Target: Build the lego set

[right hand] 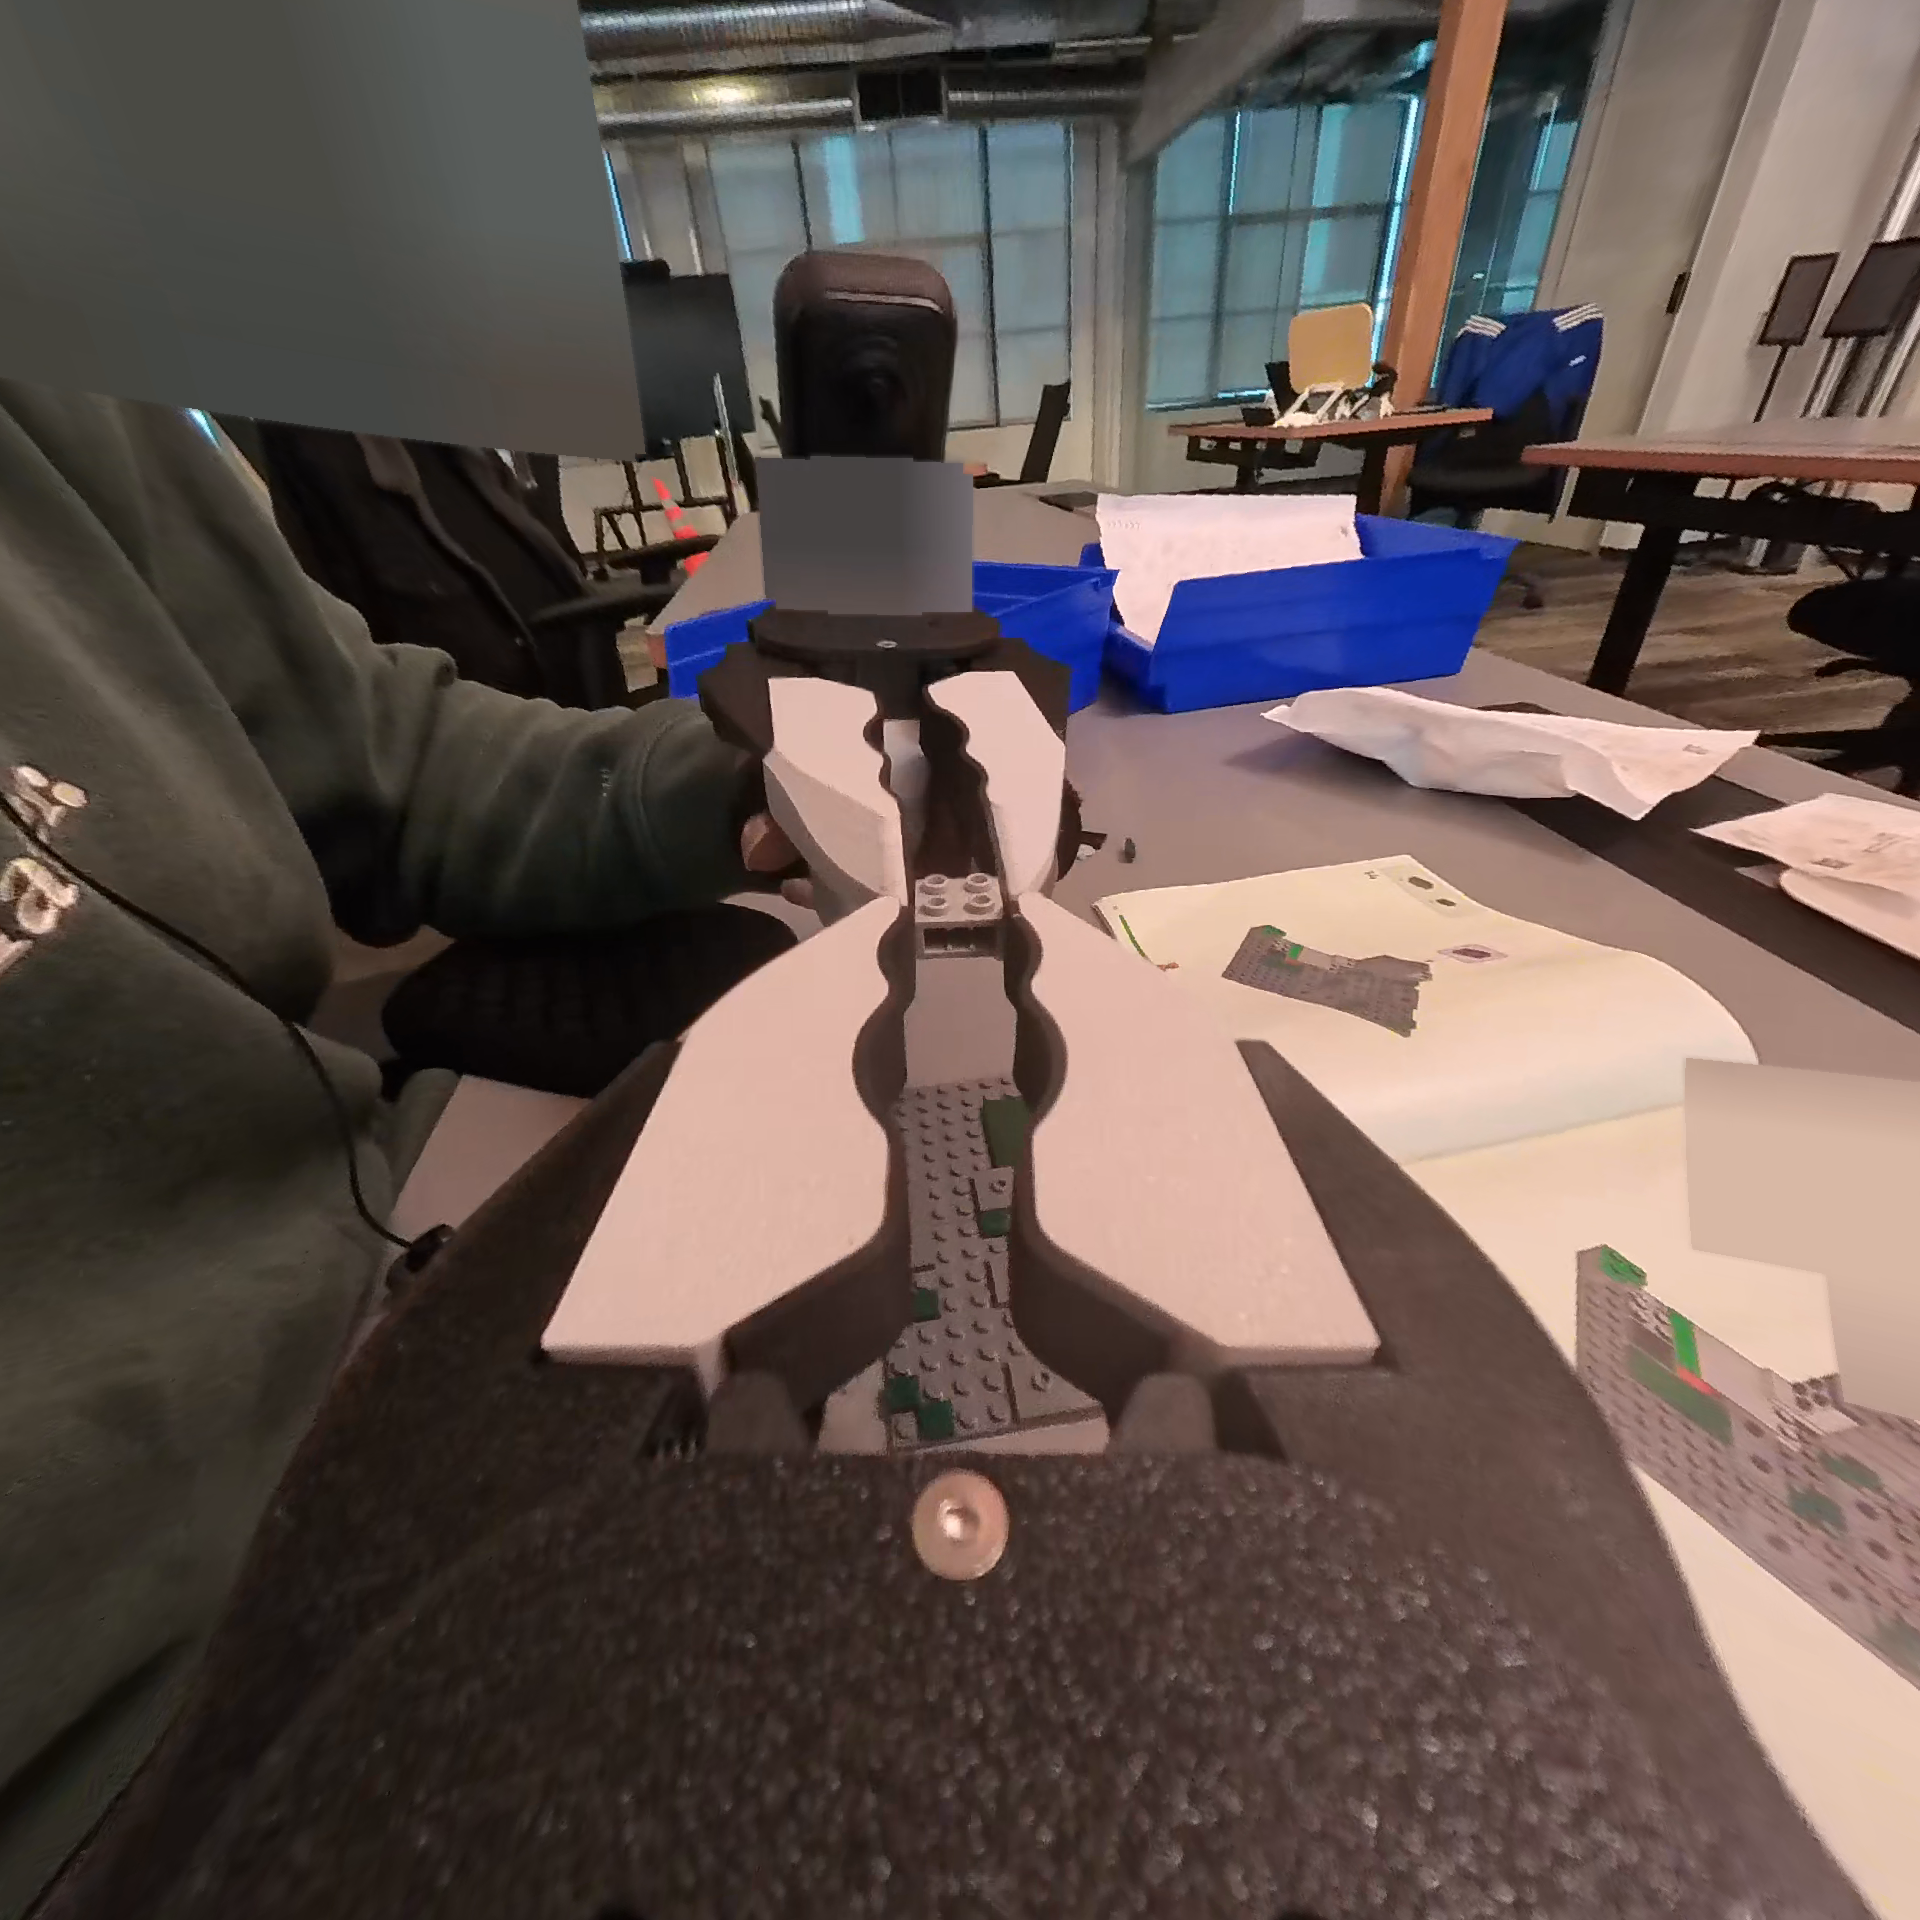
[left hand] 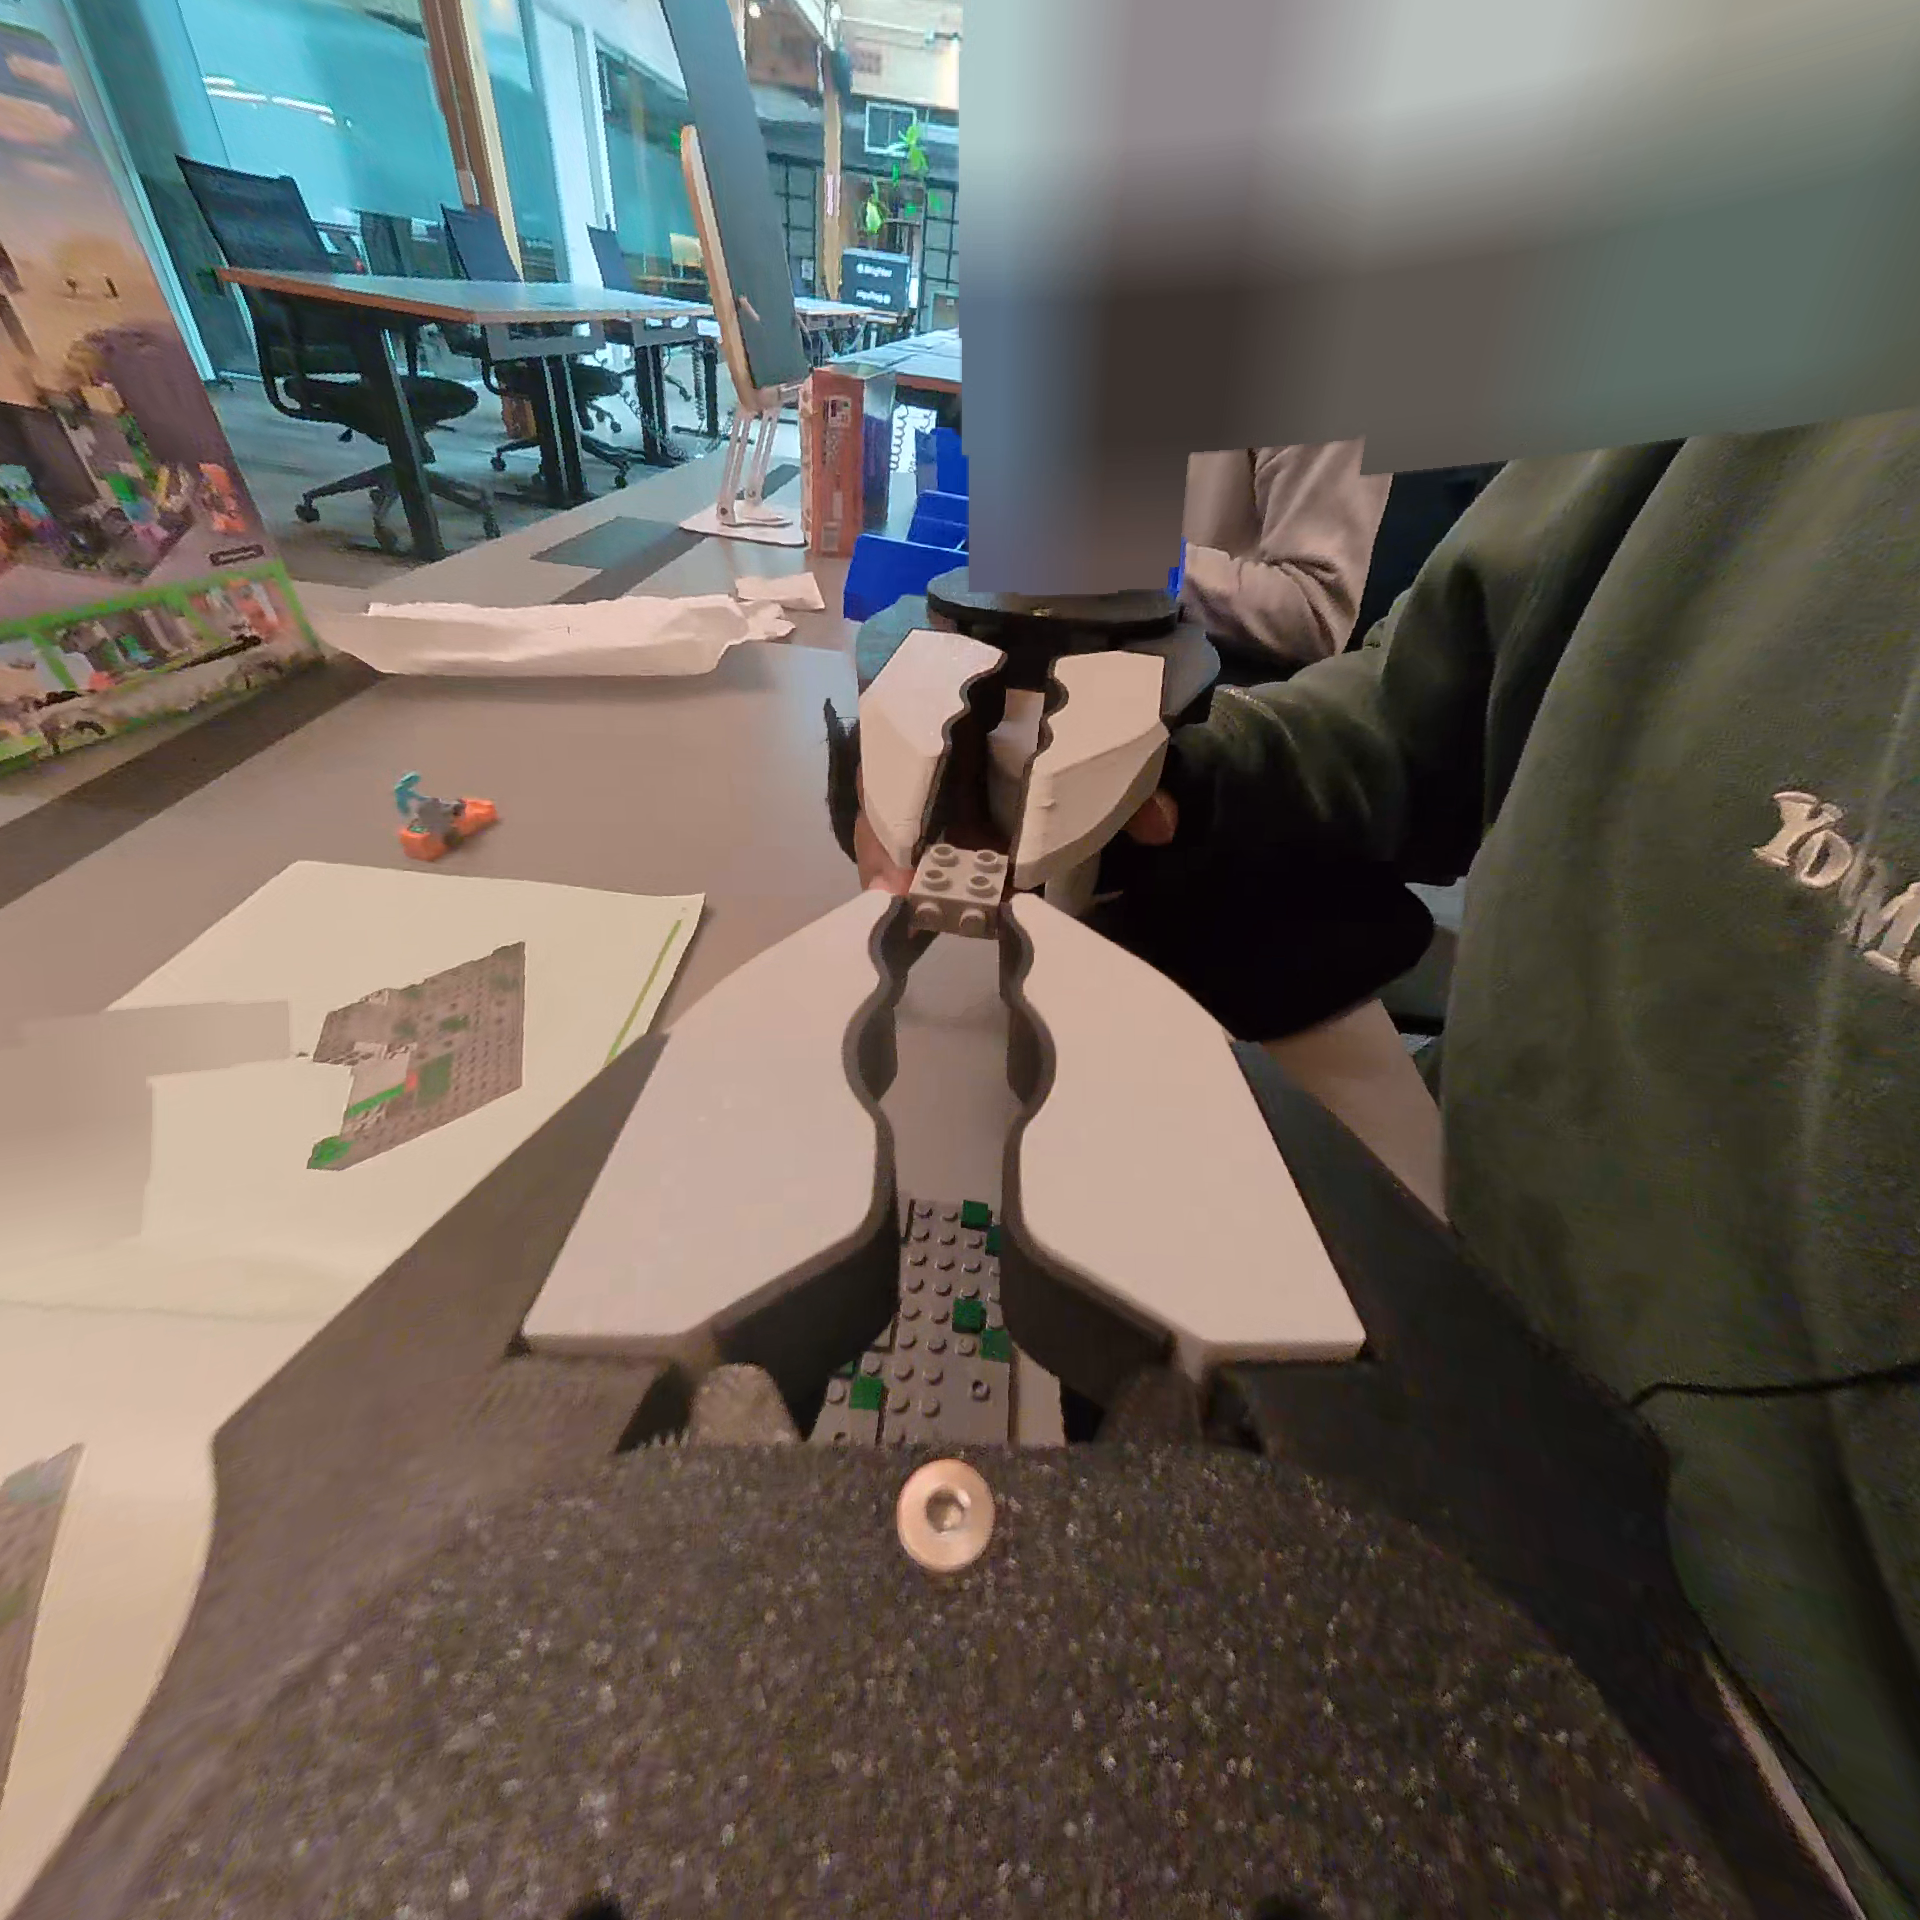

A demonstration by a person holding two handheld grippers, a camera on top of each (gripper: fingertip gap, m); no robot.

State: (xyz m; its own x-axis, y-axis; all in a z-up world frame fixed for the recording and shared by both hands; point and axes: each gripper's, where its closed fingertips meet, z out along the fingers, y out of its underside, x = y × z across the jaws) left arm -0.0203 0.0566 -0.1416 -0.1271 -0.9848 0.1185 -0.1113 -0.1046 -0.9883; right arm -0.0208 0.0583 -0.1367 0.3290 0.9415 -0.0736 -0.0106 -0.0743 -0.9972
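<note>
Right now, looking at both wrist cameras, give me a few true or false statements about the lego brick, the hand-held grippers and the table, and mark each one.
1. A small grey brick is pinched at the tips of both hand-held grippers, the left and the right. True.
2. The brick is red. False: it is grey, with four studs on top.
3. A grey studded baseplate lies below the grippers. True.
4. The blue bins sit on the floor. False: they stand on the grey table.
5. An open instruction booklet lies on the table. True.
</note>
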